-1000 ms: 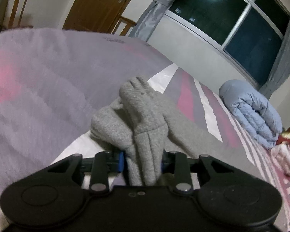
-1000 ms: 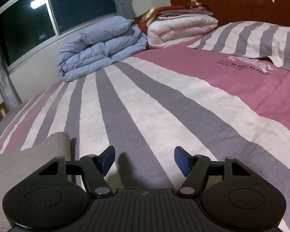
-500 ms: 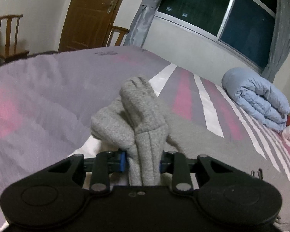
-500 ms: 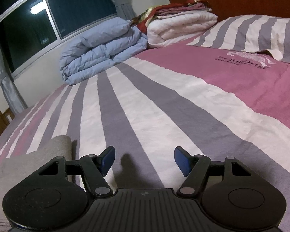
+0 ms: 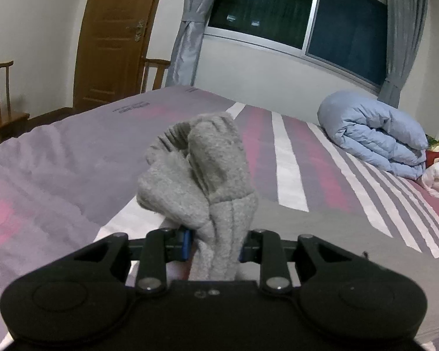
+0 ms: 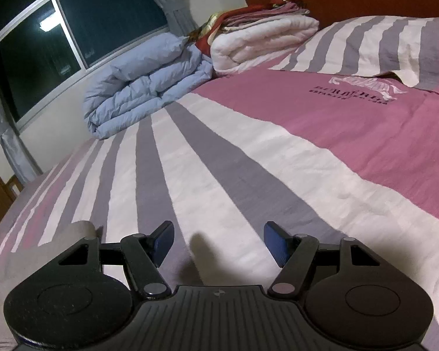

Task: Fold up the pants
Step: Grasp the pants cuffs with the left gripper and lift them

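Two grippers show, one per view. The left gripper (image 5: 215, 244) is clamped on a bunched fold of the grey pants (image 5: 207, 172), which rise toward twelve o'clock above the striped bedspread (image 5: 289, 169). The right gripper (image 6: 218, 238) hangs with fingers spread and nothing between them; grey cloth lies at its nine o'clock. A blue duvet (image 6: 143, 87) sits at eleven o'clock.

1. Bedsheet (image 6: 351, 134), right wrist view, upper right of frame: dark printed lettering beneath a pale emblem on the pink band; characters too blurred to read.
2. Bedsheet (image 5: 96, 134), left wrist view, upper centre-left: two small dark printed marks; illegible.
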Demonstrator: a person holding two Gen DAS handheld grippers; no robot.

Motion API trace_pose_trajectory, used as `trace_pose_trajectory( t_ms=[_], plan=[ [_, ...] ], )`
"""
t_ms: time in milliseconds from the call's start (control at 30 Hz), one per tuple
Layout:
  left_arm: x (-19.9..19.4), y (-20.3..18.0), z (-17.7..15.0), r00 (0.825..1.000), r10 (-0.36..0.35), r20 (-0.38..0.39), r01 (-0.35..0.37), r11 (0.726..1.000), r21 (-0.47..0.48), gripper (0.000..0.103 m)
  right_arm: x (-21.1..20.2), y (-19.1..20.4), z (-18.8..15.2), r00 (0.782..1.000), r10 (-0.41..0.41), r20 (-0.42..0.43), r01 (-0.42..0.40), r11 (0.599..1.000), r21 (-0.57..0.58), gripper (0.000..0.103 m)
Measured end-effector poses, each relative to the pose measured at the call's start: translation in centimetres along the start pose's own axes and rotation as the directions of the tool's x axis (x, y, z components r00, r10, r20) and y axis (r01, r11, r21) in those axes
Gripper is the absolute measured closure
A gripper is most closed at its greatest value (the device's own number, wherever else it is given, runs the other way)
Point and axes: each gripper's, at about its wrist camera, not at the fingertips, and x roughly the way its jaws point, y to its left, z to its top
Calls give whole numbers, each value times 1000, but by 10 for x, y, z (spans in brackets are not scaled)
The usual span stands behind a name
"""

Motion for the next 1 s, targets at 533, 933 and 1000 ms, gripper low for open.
trace_pose_trajectory(
  t_ms=[533,933,1000],
  plan=[
    [-10,-142,12,944,-329,31,319,931,177,87,-6,-22,7,1000,23,4,-23,997,77,35],
    [7,-270,-74,865,-443,-237,502,781,371,85,-16,-30,6,1000,23,0,-22,995,99,35],
    [10,-272,-82,868,-435,-237,495,783,376,79,-18,-31,6,1000,21,-3,-21,995,99,35]
  ],
)
